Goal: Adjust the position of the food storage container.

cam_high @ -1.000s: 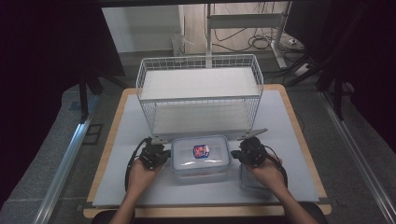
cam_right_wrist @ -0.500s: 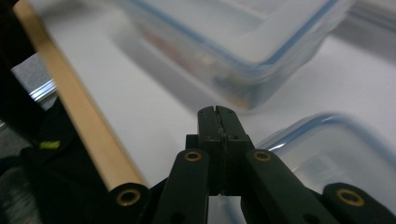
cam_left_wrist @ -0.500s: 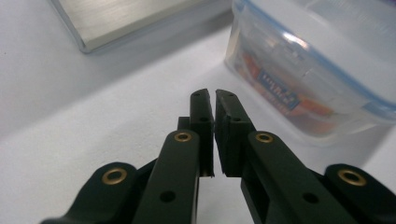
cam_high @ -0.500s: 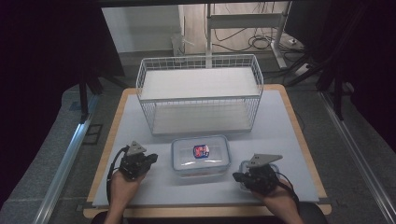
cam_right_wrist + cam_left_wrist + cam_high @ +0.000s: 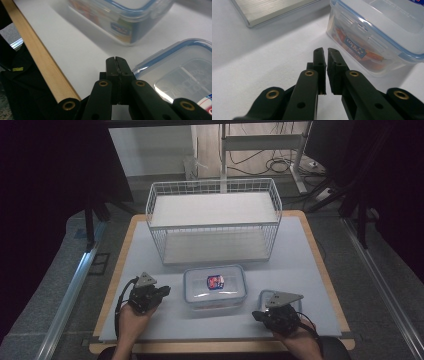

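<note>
At the near edge of the table, the right gripper (image 5: 261, 315) sits with its jaws pressed together on nothing, beside a second clear, blue-rimmed lid or box (image 5: 175, 75) lying flat at the near right. The left gripper (image 5: 162, 291) rests at the near left, its jaws almost together with a thin slit between them and nothing in that gap; they have just been opening a little.

A second ago both grippers flanked the clear plastic food box with the blue-rimmed snap lid (image 5: 215, 287), one at each short end. Both hands have since drawn back toward the person, and the box stands alone on the pale grey table mat (image 5: 150, 270), upright, lid on, between the two grippers and apart from both. The side latch (image 5: 362, 31) facing the left gripper looks folded down.

Beyond the box stands the white wire basket (image 5: 214, 222), with no item in it. The withdrawal suggests the latching of the lid is finished; moving the box to the basket may be what remains.
</note>
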`<state>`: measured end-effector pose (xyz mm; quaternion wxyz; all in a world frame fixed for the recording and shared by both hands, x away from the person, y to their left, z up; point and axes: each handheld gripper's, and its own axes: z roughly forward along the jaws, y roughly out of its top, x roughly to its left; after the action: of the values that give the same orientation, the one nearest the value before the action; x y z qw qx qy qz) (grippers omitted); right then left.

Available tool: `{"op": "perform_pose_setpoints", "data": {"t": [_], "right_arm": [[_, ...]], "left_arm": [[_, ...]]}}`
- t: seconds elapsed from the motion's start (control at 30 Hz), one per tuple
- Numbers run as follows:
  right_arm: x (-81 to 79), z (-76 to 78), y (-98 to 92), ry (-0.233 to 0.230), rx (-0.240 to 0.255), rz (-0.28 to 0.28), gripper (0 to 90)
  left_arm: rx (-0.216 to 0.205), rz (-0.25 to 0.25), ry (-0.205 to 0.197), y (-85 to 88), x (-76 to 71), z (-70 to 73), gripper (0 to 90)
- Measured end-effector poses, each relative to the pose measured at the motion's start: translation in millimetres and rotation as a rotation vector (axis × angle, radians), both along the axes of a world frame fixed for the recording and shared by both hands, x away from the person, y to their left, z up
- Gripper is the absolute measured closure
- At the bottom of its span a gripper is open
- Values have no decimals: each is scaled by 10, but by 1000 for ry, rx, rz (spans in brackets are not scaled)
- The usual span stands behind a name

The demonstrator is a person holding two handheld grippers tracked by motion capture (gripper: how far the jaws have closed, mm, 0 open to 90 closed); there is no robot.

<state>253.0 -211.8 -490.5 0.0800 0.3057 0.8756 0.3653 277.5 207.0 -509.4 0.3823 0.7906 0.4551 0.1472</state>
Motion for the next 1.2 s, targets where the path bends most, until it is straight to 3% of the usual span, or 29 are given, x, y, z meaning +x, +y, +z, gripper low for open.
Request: {"op": "perform_pose_setpoints", "data": {"t": [0.2, 0.4, 0.43, 0.57, 0.67, 0.73, 0.77, 0.8, 0.83, 0.9, 0.97, 1.13, 1.17, 1.2], "right_arm": [[111, 19, -155, -25, -28, -59, 900], [307, 38, -397, -47, -47, -156, 900], [365, 45, -469, -52, -56, -191, 900], [383, 49, -500, -59, -62, -212, 900], [368, 76, -486, -64, -39, -204, 900], [362, 102, -478, -67, -16, -196, 898], [362, 123, -460, -70, 10, -191, 841], [362, 123, -460, -70, 10, -191, 841], [367, 131, -445, -77, 17, -185, 799], [379, 148, -400, -86, 21, -170, 711], [412, 167, -335, -108, 17, -159, 551], [470, 190, -261, -109, 33, -142, 438], [508, 193, -230, -98, 48, -131, 397], [508, 193, -230, -98, 48, -131, 397]], "left_arm": [[-7, -6, 2, -27, -7, 3, 857], [-22, -14, 5, -64, -25, 2, 860], [-25, -14, 8, -71, -45, -2, 860], [-26, -11, 5, -66, -74, -2, 857], [-24, -3, -1, -58, -75, 5, 836], [-15, 5, -5, -50, -80, 10, 742], [-11, 14, -6, -41, -95, 1, 692], [-11, 14, -6, -41, -95, 1, 647], [-3, 15, -8, -31, -109, -8, 647], [7, 16, -13, -22, -130, -23, 560], [27, 20, -23, -10, -141, -37, 459], [-7, 21, -18, -3, -105, -50, 337], [1, 19, -17, -8, -98, -57, 272], [6, 19, -17, -18, -94, -64, 272]]}}
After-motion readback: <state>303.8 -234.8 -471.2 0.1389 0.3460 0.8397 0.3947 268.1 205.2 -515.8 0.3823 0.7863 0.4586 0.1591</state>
